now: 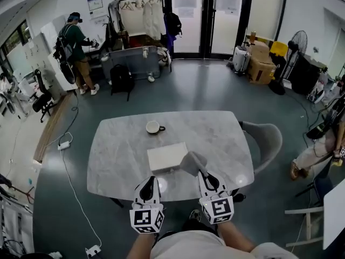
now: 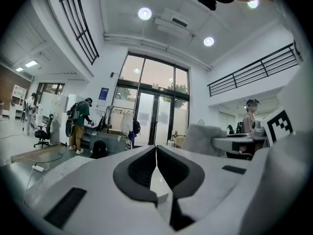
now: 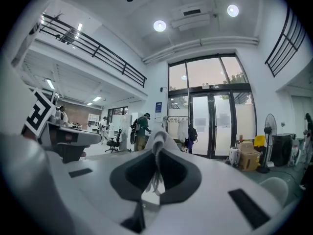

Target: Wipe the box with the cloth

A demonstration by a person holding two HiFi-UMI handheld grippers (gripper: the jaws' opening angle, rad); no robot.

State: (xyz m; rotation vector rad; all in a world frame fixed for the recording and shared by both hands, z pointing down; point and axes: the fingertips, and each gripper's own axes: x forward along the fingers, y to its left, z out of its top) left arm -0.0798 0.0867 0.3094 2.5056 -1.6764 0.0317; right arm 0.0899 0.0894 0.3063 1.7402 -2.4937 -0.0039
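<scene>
Your right gripper [image 1: 202, 175] has its fingers clamped on the grey cloth [image 1: 192, 162]. In the right gripper view a fold of it stands up between the two pads and rises above their tips. The cloth sits bunched against the right-hand side of the white box [image 1: 166, 156], at the corner nearest you. I cannot tell whether it presses on the box or only rests beside it.

The box lies flat near the middle of the pale marble worktop [image 1: 116, 147]. Your left gripper [image 1: 149, 181] is on the near side of the box, just off its left corner and apart from it. Its fingers are closed together with nothing between them.

Beyond the box, on its far side, a white cup [image 1: 153, 127] stands alone — well apart from it. To the right of the box, past the worktop's edge, is a grey chair [image 1: 268, 138].
</scene>
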